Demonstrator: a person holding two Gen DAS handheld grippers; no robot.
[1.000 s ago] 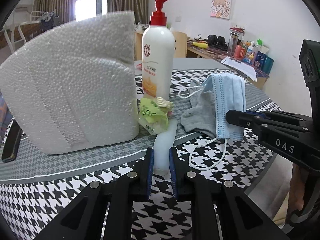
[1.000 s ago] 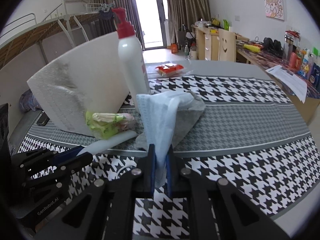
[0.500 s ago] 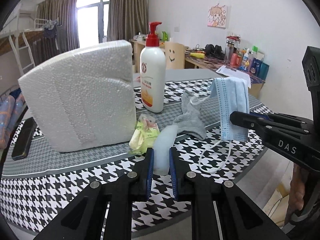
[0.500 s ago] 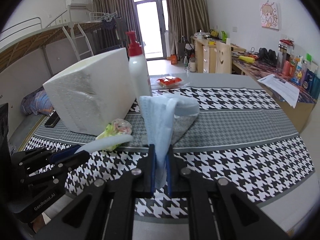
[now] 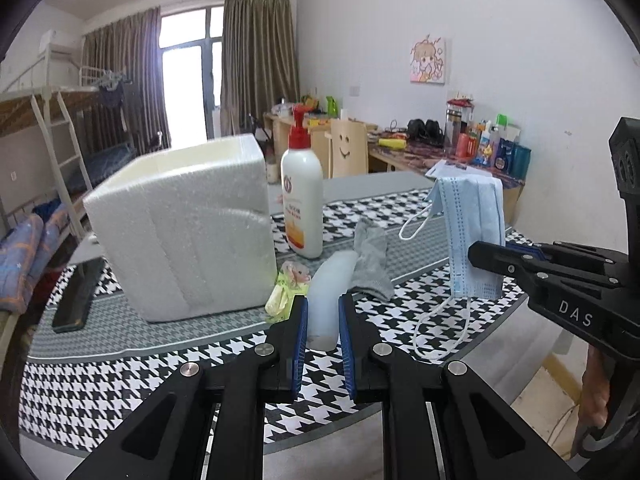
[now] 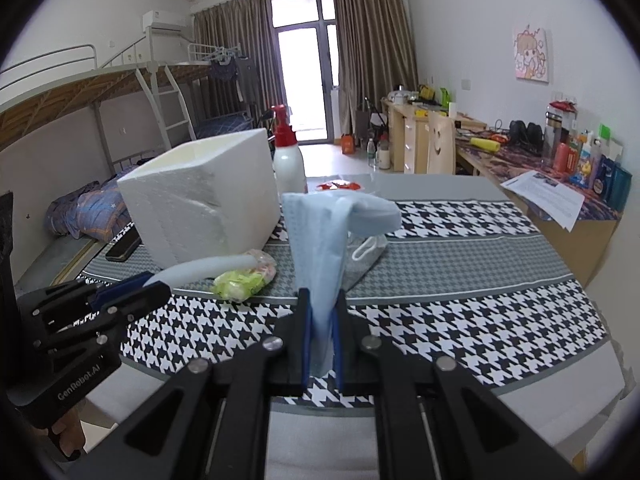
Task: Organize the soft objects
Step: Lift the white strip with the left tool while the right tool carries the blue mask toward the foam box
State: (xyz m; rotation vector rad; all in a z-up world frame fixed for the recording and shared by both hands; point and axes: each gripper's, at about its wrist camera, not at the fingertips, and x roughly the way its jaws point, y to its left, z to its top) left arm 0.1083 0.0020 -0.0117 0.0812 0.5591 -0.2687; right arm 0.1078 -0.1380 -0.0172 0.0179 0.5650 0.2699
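Our left gripper (image 5: 323, 312) pinches a pale soft tube (image 5: 329, 300); our right gripper (image 6: 320, 312) pinches a blue face mask (image 6: 320, 236) beside it.

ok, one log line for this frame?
left tool: shut on pale soft tube | right tool: shut on blue face mask | both lifted clear of table | grey sock on table

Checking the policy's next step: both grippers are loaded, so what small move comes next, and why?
Probably carry both over the open foam box and release: the left gripper grips a pale tube, the right gripper a blue mask, both lifted off the table.
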